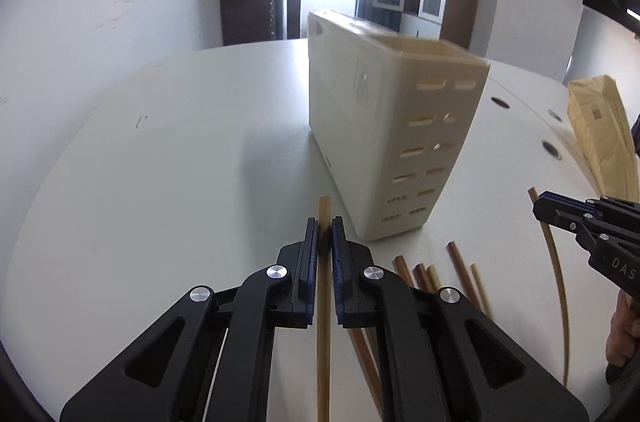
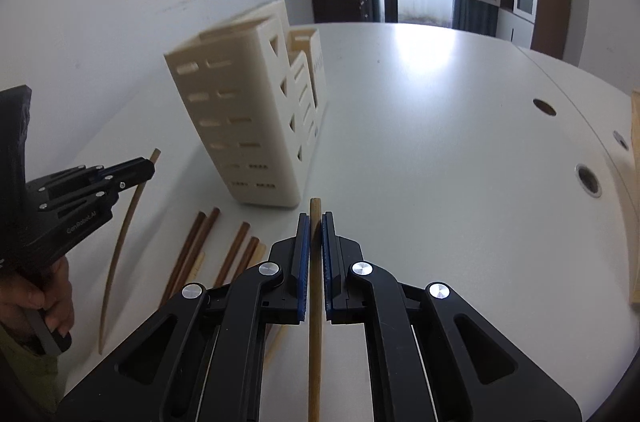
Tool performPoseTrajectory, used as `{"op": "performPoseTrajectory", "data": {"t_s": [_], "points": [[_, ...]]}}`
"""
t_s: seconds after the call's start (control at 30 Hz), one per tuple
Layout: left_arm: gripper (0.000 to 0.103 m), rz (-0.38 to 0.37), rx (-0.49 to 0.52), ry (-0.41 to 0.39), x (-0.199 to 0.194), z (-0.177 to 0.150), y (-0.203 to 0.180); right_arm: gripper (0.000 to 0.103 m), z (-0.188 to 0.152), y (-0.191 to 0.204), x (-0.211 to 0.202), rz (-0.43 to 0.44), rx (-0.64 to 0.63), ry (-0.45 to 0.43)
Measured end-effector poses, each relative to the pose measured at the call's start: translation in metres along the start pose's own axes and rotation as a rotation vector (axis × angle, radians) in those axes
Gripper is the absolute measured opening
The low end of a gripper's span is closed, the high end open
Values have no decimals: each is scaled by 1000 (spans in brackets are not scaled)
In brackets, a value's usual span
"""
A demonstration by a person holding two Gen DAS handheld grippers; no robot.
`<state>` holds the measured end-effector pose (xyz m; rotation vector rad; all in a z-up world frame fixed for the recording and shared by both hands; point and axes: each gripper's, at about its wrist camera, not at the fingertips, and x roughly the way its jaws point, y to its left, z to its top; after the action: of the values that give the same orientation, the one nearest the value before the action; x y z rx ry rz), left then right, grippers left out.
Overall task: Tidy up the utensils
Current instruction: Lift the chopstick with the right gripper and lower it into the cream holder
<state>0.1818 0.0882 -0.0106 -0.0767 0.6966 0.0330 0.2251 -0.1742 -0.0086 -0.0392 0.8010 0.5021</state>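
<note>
Two round wooden chopsticks (image 1: 323,302), slotted plastic holder (image 1: 384,126)

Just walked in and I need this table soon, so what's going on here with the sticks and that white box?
A person holds a gripper in each hand and is sorting chopsticks. The left gripper is shut on a light wooden chopstick, and the right gripper is shut on another chopstick. Both are held above the white table, pointing toward the cream slotted utensil holder. More loose chopsticks, dark and light, lie on the table in front of the holder.
</note>
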Motion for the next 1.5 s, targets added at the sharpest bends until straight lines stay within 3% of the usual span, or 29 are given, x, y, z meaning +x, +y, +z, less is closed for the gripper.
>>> {"op": "performPoseTrajectory", "data": {"t_s": [0.3, 0.7, 0.9, 1.07, 1.5], "points": [[6, -36, 3, -139, -47, 22, -13, 7, 26, 7, -48, 30, -25, -154], [6, -58, 48, -259, -84, 56, -27, 7, 62, 7, -90, 65, -31, -298], [6, -32, 69, -352, -96, 85, -35, 7, 85, 12, -102, 74, -54, -367], [6, -34, 46, -427, -102, 100, -34, 7, 98, 9, -113, 14, -93, -445], [6, -69, 6, -610, -129, 126, -28, 7, 124, 15, -117, 114, -118, -540]]}}
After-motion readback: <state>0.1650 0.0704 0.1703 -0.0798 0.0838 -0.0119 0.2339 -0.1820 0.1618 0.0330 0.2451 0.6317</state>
